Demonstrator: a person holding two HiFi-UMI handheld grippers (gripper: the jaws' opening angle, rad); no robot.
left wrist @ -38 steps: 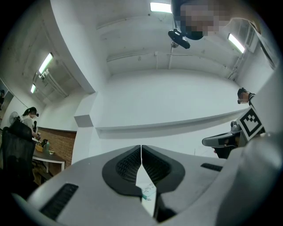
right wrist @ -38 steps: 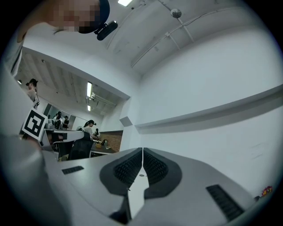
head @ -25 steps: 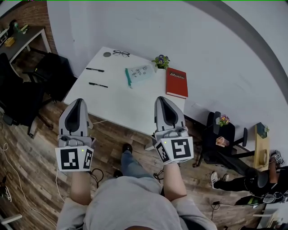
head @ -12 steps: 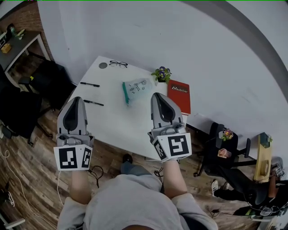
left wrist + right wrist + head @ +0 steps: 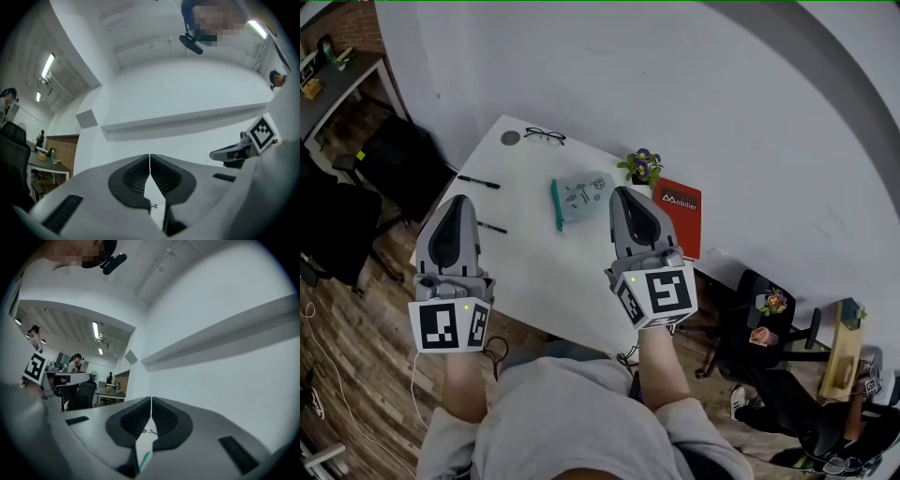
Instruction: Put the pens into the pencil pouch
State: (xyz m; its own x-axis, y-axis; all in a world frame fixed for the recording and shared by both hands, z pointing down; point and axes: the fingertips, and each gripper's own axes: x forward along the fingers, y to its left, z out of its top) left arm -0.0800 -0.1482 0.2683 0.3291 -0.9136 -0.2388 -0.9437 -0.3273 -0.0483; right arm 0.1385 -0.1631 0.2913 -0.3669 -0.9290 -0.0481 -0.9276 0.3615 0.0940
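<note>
White table (image 5: pixel 534 272) carries everything. Far pen (image 5: pixel 478 182) and near pen (image 5: pixel 492 227) lie along its left side. The pencil pouch (image 5: pixel 581 197) lies mid-table just right of them, green zip edge facing the pens. Your left gripper (image 5: pixel 457 204) and right gripper (image 5: pixel 624 193) both have jaws clenched on nothing. Reads as approach, not grasp. Left lines up with the pens, right with the pouch: probably one picks, one steadies. Release the left jaws before reaching.
</note>
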